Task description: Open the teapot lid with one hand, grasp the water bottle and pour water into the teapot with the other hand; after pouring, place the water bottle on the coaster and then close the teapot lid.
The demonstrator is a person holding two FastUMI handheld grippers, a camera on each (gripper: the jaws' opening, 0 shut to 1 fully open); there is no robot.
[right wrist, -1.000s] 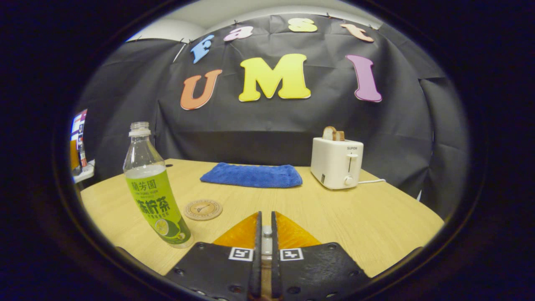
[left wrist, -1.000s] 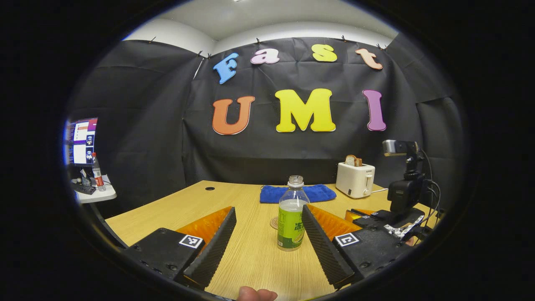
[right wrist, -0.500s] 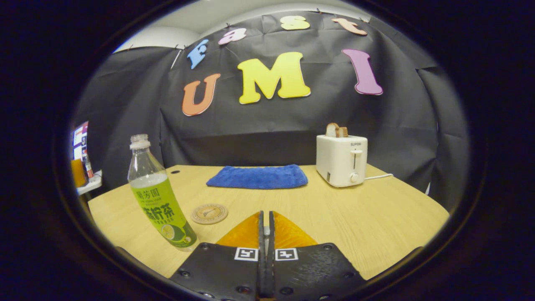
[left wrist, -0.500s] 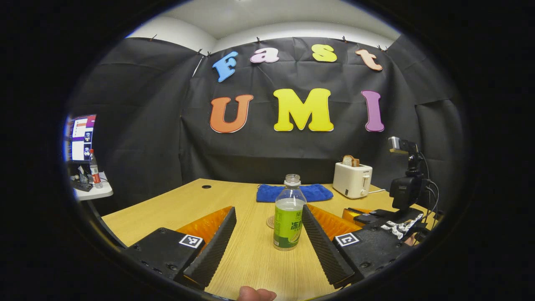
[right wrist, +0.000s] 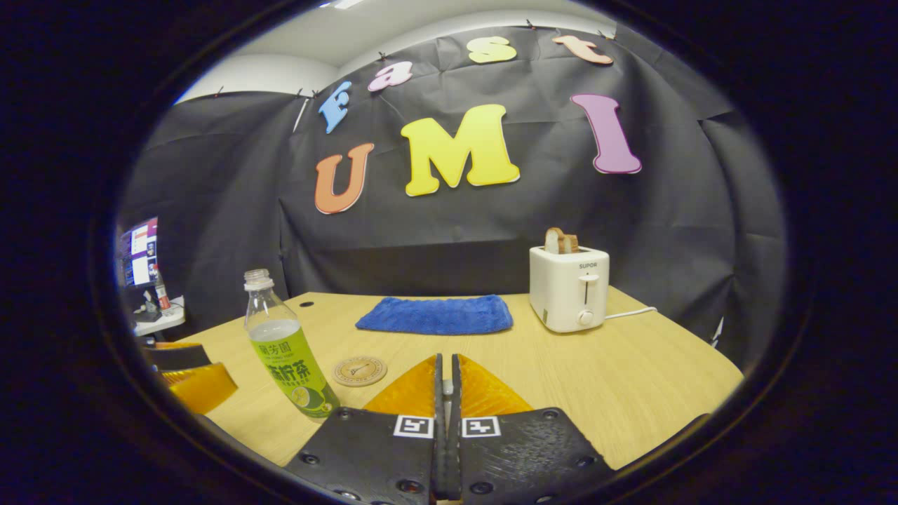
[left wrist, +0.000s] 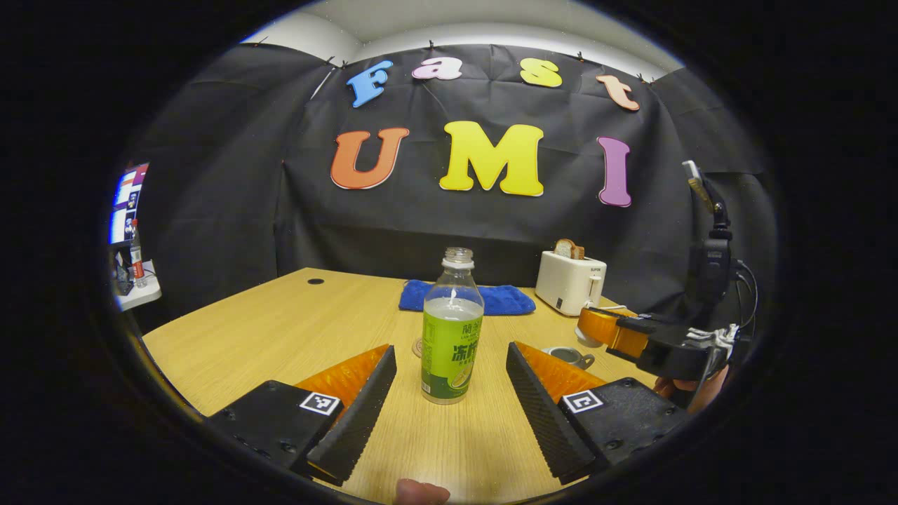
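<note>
Left claw [left wrist: 449,393] gapes around the uncapped, ungripped water bottle [left wrist: 452,337] mid-tabletop [left wrist: 280,330], right claw [right wrist: 446,393] pinched closed on something small I cannot identify, coaster [right wrist: 359,370] bare, so pouring looks still ahead.

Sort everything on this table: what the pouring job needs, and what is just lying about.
Job things:
water bottle
coaster
grey vessel, partly hidden, likely the teapot

Lying about:
blue towel
toaster with bread in it
</note>
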